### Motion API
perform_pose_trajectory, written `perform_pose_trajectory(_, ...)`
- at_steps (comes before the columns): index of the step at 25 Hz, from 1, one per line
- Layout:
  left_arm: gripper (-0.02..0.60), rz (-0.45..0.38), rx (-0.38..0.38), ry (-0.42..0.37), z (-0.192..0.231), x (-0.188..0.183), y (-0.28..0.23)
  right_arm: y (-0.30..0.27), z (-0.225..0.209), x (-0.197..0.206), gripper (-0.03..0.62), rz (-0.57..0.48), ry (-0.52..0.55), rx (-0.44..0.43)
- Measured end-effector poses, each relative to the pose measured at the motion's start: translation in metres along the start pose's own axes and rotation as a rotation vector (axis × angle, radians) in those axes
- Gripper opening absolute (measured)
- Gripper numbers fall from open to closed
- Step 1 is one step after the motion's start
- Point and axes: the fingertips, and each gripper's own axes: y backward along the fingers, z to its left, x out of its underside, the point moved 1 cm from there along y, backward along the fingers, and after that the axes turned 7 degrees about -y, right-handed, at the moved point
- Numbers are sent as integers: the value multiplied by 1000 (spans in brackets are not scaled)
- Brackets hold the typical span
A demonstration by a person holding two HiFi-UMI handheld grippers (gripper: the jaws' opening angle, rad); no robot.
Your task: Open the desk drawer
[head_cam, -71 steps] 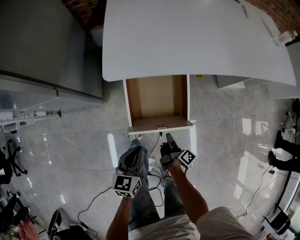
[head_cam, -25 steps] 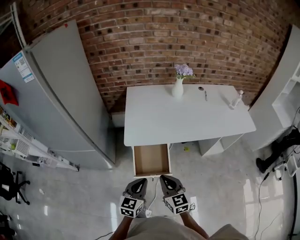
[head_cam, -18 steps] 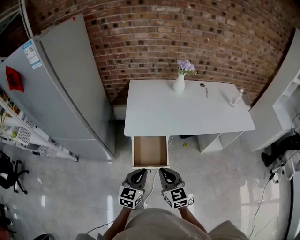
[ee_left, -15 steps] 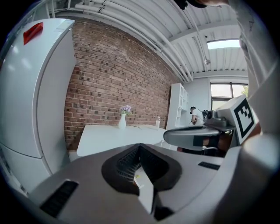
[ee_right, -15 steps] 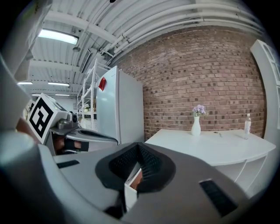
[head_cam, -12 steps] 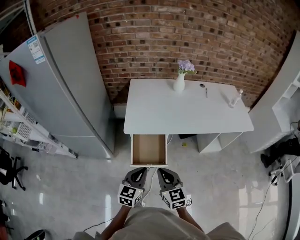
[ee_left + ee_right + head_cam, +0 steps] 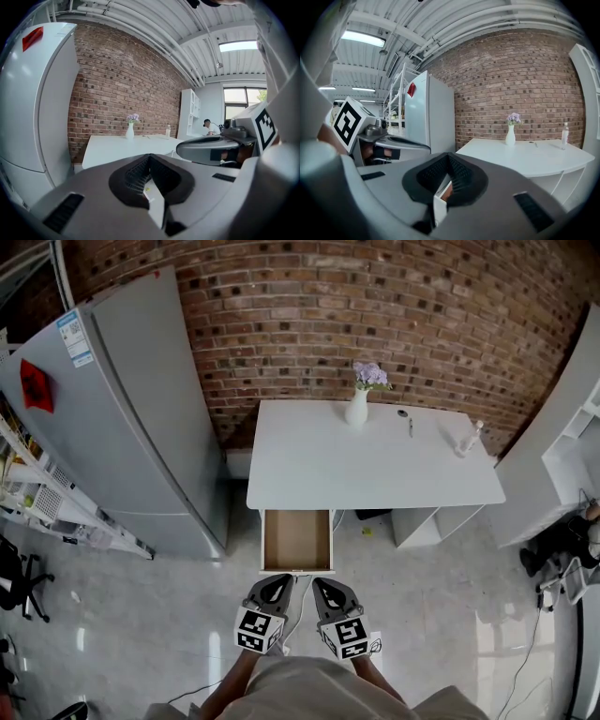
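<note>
Drawer (image 7: 297, 540) stands pulled out from under the left end of the white tabletop (image 7: 375, 465), its wooden inside bare and its white front facing the person. Left tool (image 7: 278, 580) and right tool (image 7: 324, 583) hang side by side just short of that front, apart from it, and both point toward it. Each is clenched on nothing. In the left gripper view and the right gripper view alike, the ribbed dark jaws meet at the tips, and only the drawer's front edge shows past them.

On the tabletop, toward the brick wall (image 7: 394, 306), a white vase (image 7: 356, 411) of pale purple flowers stands upright. To its right lies a small dark item (image 7: 410, 427), too small to tell, and a clear bottle (image 7: 466, 438) stands near the right edge. A tall grey refrigerator (image 7: 141, 418) stands left of the tabletop, against the wall. White shelving (image 7: 562, 418) stands to the right. Pale glossy floor (image 7: 431, 615) lies below the tools and the drawer.
</note>
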Motion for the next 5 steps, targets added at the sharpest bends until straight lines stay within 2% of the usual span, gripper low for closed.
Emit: perform_pose_trajectory(5, 11, 0, 4, 1, -4, 1, 0, 2, -2, 5, 17, 4, -16, 5)
